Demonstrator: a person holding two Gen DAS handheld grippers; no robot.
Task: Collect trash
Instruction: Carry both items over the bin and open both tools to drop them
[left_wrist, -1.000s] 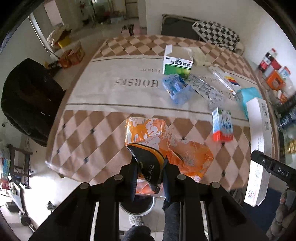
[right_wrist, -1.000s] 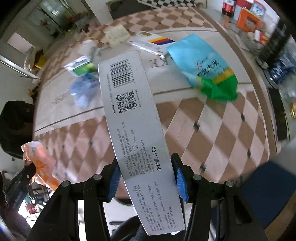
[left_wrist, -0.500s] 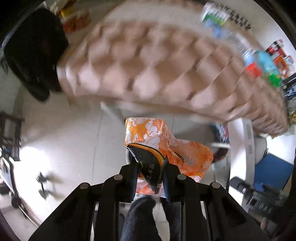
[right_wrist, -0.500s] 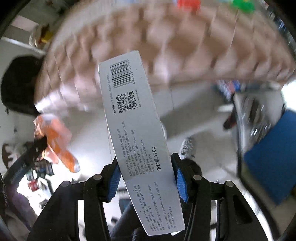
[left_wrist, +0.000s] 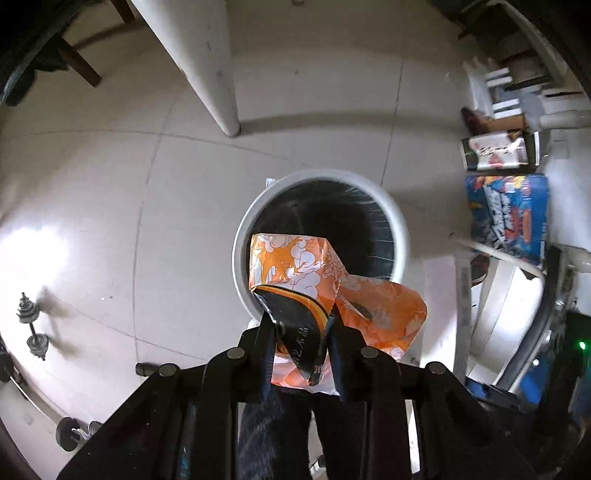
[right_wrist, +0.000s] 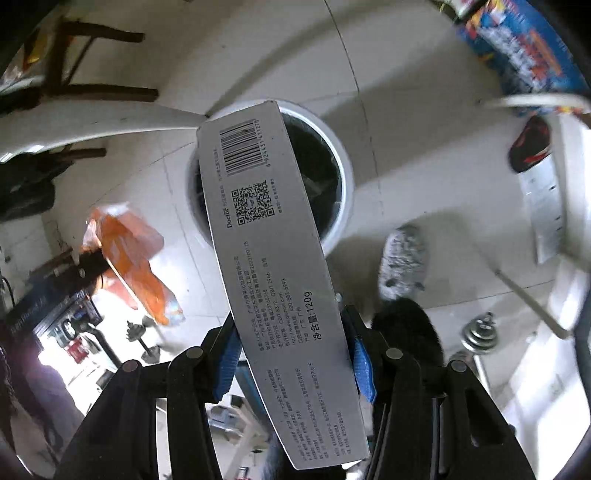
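Observation:
My left gripper (left_wrist: 299, 325) is shut on an orange and white snack wrapper (left_wrist: 295, 266) and holds it over the near rim of a round white trash bin (left_wrist: 400, 236) with a black liner on the floor. My right gripper (right_wrist: 291, 336) is shut on a long grey carton (right_wrist: 269, 229) with a barcode and QR code. The carton's far end hangs over the same bin (right_wrist: 345, 184). The wrapper (right_wrist: 129, 251) also shows at the left of the right wrist view, beside the bin.
A white table leg (left_wrist: 207, 62) stands behind the bin. Boxes, one blue (left_wrist: 513, 218), are stacked at the right. Small dumbbells (left_wrist: 33, 325) lie on the tiled floor at the left. A grey fuzzy slipper (right_wrist: 404, 262) is right of the bin.
Both grippers swung down from the tabletop to the floor, each keeping its item. The trash bin has come into view under the wrapper and the carton.

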